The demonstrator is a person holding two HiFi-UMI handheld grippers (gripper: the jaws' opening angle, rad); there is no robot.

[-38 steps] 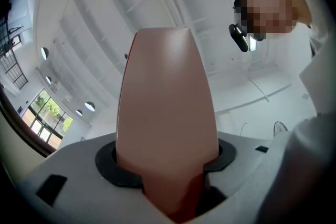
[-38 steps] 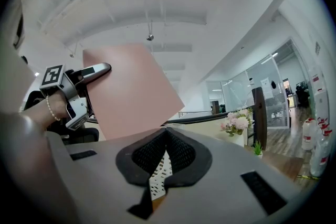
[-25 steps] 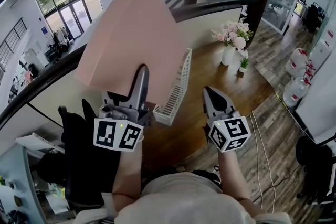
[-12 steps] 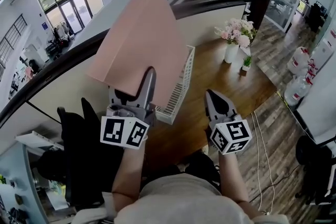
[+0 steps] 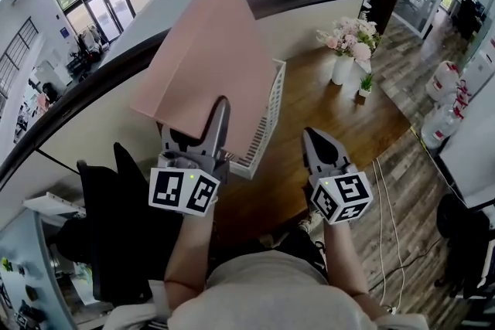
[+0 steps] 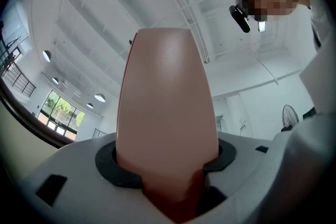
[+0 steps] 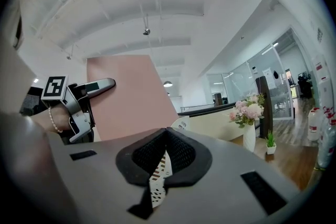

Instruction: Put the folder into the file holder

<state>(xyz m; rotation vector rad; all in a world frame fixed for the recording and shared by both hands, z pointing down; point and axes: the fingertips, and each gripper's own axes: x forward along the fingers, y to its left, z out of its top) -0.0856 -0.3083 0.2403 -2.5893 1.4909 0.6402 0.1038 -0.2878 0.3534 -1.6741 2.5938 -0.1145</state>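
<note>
Two things stand out as risks. The pink folder (image 5: 205, 66) is held aloft and tilted by the left gripper (image 5: 199, 131), whose jaws are clamped on its lower edge. Nearly all of the sheet stands above that grip. With so much folder above such a small hold, it could swing or slip between the jaws as it tips toward the file holder (image 5: 271, 100).

The other risk is the holder itself. It is a white perforated rack standing on the wooden table (image 5: 332, 143), and it looks light. Nothing steadies it: the right gripper (image 5: 313, 139) hovers beside it with jaws closed on nothing, apart from the rack. If the folder's bottom edge lands on a wall or a divider instead of in a slot, the rack could skid or tip.

From the head view the folder covers the holder's near end, so the slots there are hidden and the aim has to be judged partly blind. Whether the edge is already over a slot cannot be told. The flower vase (image 5: 340, 69) stands well apart and looks safe.
</note>
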